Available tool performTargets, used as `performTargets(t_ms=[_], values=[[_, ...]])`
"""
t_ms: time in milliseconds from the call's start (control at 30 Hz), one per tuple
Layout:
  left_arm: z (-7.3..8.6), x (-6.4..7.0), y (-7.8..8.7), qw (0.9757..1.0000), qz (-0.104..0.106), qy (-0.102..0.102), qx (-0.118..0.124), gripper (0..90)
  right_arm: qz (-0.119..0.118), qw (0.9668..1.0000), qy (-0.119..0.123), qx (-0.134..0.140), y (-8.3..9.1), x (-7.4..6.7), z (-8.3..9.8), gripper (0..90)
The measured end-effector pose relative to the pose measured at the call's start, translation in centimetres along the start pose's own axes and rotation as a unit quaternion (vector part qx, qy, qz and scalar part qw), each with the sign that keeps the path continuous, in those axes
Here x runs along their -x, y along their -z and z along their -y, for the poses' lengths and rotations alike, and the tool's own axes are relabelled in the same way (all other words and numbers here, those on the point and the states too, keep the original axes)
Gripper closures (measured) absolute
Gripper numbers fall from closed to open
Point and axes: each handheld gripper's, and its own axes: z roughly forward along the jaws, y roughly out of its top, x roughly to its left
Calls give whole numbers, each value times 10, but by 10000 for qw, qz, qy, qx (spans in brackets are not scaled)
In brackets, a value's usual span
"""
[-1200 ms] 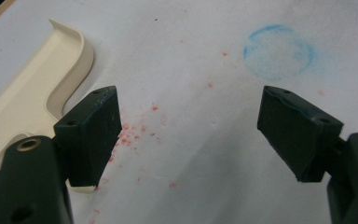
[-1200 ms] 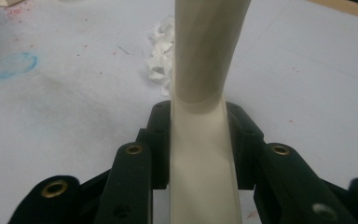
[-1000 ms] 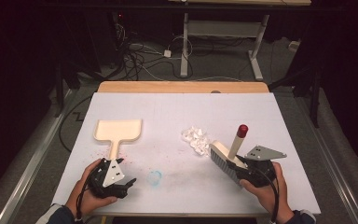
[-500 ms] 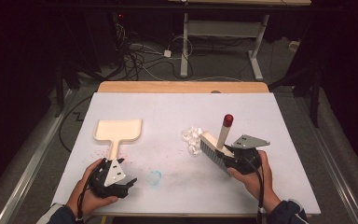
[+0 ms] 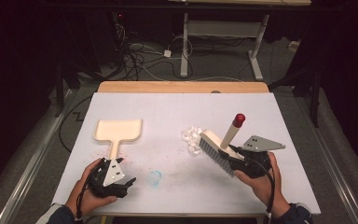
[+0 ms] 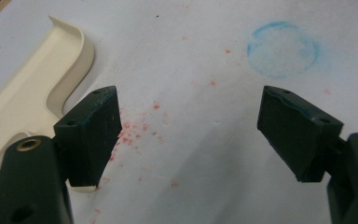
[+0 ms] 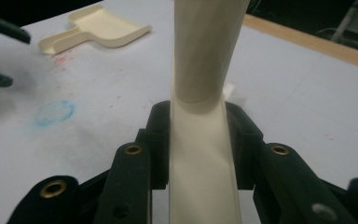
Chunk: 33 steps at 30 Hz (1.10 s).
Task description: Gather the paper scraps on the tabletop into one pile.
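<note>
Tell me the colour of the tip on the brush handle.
Red: the tip caps the cream brush handle, clearest in the high view.

- The left gripper (image 5: 129, 183) sits low at the table's near edge, held in the person's left hand (image 5: 89, 190), its jaws spread wide apart with nothing between them.
- The right gripper (image 5: 227, 156), in the right hand (image 5: 256, 179), points away and leftward, jaws clamped tight.

table lit bright | surroundings dark | close-ups soft, grainy
</note>
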Motion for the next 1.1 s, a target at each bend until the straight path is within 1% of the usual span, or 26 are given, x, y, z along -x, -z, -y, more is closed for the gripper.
performTargets(t_ms=[67, 133, 200, 267, 300, 433, 533, 633, 700, 767, 833, 1000, 1100], values=[[0, 0, 0, 10000, 0, 1, 4, 214, -139, 9998, 29, -114, -4, -3, 2, 677], [0, 1, 0, 10000, 5, 4, 6, 214, -284, 9990, 118, -311, -12, -7, 5, 677], [0, 1, 0, 10000, 5, -5, 0, 214, -370, 9980, 142, -482, -20, -8, 7, 678], [0, 0, 0, 10000, 9, 3, -14, 214, -434, 9972, 145, -589, -28, -7, 8, 678], [0, 0, 0, 10000, 11, 6, -15, 214, -387, 9972, 180, -617, -33, -5, 8, 678], [0, 0, -1, 10000, 23, 19, -23, 214, -256, 9979, 68, -587, -43, 3, 4, 678], [0, 1, -2, 10000, 32, 14, -25, 214, -175, 9981, 136, -573, -51, 6, 0, 678], [0, 0, -1, 10000, 33, 24, -25, 214, -117, 9983, 151, -551, -56, 8, -5, 678], [1, 0, -1, 10000, 32, 25, -24, 214, -88, 9985, 153, -519, -55, 10, -7, 678], [1, 0, -1, 10000, 34, 27, -27, 214, -171, 9987, 88, -462, -51, 12, -7, 678], [1, 0, -1, 10000, 28, 24, -27, 214, -174, 9989, 53, -421, -44, 12, -8, 677], [0, 0, 0, 10000, 13, 11, -14, 214, -237, 9995, -33, -212, -22, 15, -10, 677], [0, 0, 0, 10000, 5, 12, -24, 214, -171, 9998, -69, -122, -12, 17, -11, 677]])
